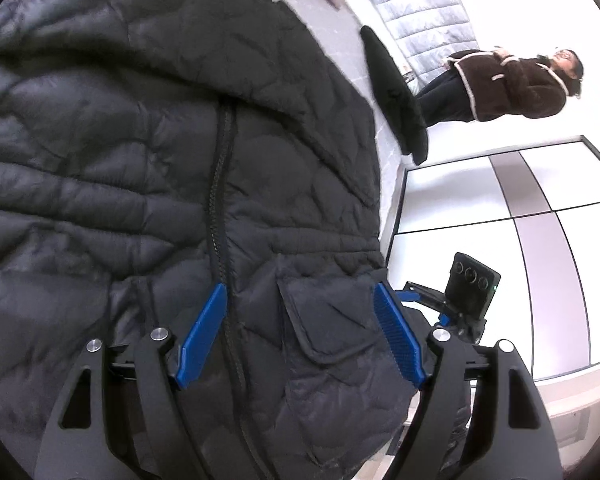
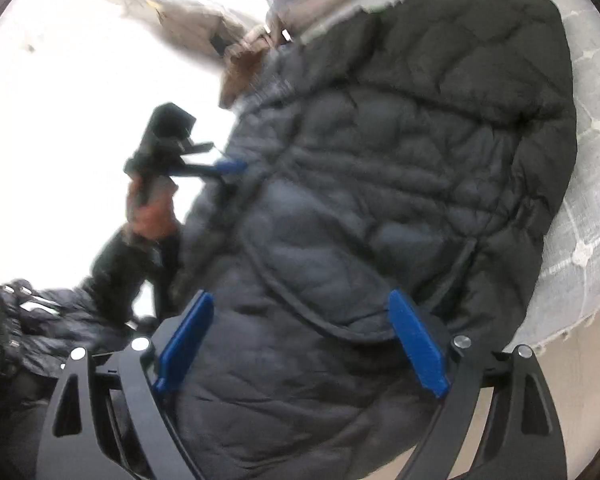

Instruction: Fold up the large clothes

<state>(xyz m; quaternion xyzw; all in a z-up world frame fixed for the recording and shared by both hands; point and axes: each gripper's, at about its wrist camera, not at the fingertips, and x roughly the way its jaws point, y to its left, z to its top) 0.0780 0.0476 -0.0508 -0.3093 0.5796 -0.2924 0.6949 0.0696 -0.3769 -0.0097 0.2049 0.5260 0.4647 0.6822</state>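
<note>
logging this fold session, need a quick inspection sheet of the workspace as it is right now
surface: grey quilted cover with a fringed edge, under the jacket.
job's things: black quilted jacket spread out, front up, zip closed, flap pocket near the hem.
clutter: small dark garment and a grey padded garment lie beyond the jacket; dark clothing pile to one side.
grippers: left hand-held gripper open over the hem; right hand-held gripper open above the jacket, view blurred.
cables: nothing seen.
surroundings: bystander in a brown coat; white panelled wall.
</note>
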